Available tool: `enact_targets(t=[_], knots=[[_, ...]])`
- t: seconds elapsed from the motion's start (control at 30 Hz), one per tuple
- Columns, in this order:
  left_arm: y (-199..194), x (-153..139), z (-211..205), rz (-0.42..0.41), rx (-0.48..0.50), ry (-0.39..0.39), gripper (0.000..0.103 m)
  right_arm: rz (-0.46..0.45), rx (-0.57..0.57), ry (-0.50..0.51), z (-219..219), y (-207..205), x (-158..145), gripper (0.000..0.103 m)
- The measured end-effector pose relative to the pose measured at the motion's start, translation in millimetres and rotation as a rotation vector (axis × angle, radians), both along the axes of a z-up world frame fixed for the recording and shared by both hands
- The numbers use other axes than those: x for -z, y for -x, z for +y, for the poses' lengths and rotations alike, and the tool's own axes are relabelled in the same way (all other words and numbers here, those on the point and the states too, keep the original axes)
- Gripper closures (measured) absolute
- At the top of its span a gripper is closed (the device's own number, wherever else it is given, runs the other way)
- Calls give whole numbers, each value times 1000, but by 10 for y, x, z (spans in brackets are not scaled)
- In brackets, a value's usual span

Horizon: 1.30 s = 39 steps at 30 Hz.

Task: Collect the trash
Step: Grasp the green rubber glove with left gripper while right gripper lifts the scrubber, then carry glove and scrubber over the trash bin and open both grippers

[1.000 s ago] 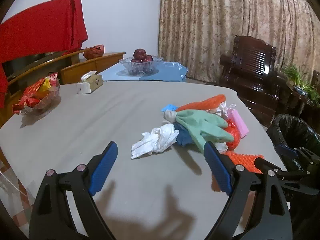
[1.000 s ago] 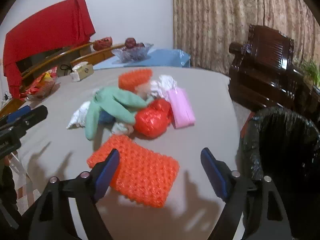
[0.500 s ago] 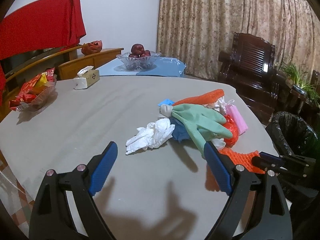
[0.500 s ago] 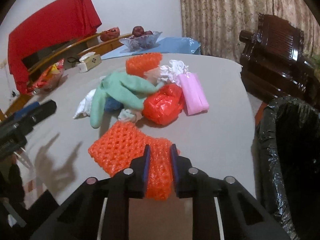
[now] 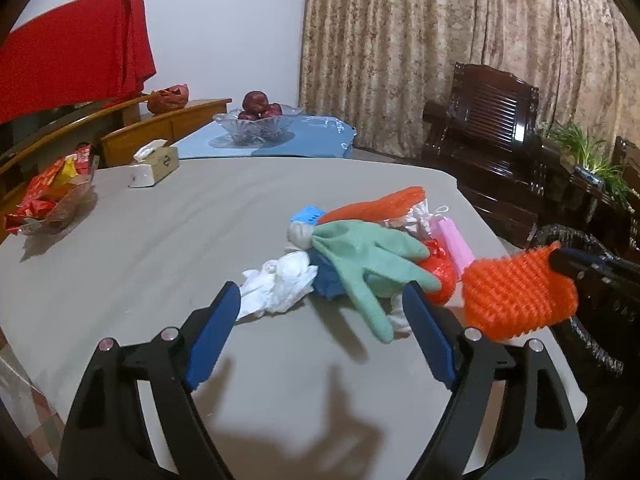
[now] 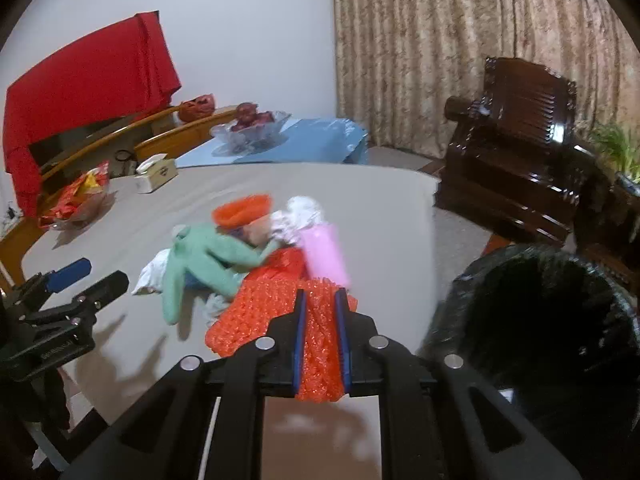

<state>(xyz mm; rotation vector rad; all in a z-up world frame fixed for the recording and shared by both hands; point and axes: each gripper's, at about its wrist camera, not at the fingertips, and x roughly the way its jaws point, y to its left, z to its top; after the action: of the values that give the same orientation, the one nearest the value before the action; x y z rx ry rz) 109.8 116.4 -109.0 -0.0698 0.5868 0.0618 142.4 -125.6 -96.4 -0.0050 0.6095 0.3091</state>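
— While the right gripper (image 6: 320, 312) is angled downward over the table edge, how are its jaws found?

— They are pressed together on the orange foam net sleeve (image 5: 516, 292), which is lifted clear of the grey oval table (image 5: 160, 248), beside the black-lined waste bin (image 6: 552, 320). A second ago that sleeve lay flat between parted jaws.

— And the left gripper (image 5: 320, 332)?

— It is pointed downward at the pile, jaws spread wide with nothing between them; they have just been closing slightly. The green rubber glove (image 5: 372, 256) and crumpled white plastic (image 5: 280, 284) are now seen closer to its fingertips than before.
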Motion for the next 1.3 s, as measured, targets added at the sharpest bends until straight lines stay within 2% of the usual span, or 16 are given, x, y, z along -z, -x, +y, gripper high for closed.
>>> enact_targets(t=[0.2, 0.3, 0.4, 0.47, 0.57, 0.77, 1.1, 1.3], knots=[[-262, 66, -115, 23, 13, 7, 30, -10, 31, 4, -112, -76, -46, 89], [-418, 150, -143, 51, 14, 9, 39, -10, 38, 5, -152, -106, -47, 89], [-560, 240, -156, 86, 15, 17, 53, -12, 37, 11, -171, -113, -41, 89], [-610, 285, -158, 103, 25, 26, 71, -11, 37, 15, -176, -128, -29, 89], [-644, 338, -167, 118, 37, 26, 91, -5, 38, 9, -198, -142, -17, 89], [-578, 246, -130, 79, 38, 39, 99, -16, 33, 1, -197, -122, -47, 89], [-282, -333, -260, -72, 90, 66, 101, -75, 32, -18, -277, -47, -265, 89], [-105, -524, -317, -112, 133, 96, 101, -105, 33, -22, -331, 7, -391, 89]])
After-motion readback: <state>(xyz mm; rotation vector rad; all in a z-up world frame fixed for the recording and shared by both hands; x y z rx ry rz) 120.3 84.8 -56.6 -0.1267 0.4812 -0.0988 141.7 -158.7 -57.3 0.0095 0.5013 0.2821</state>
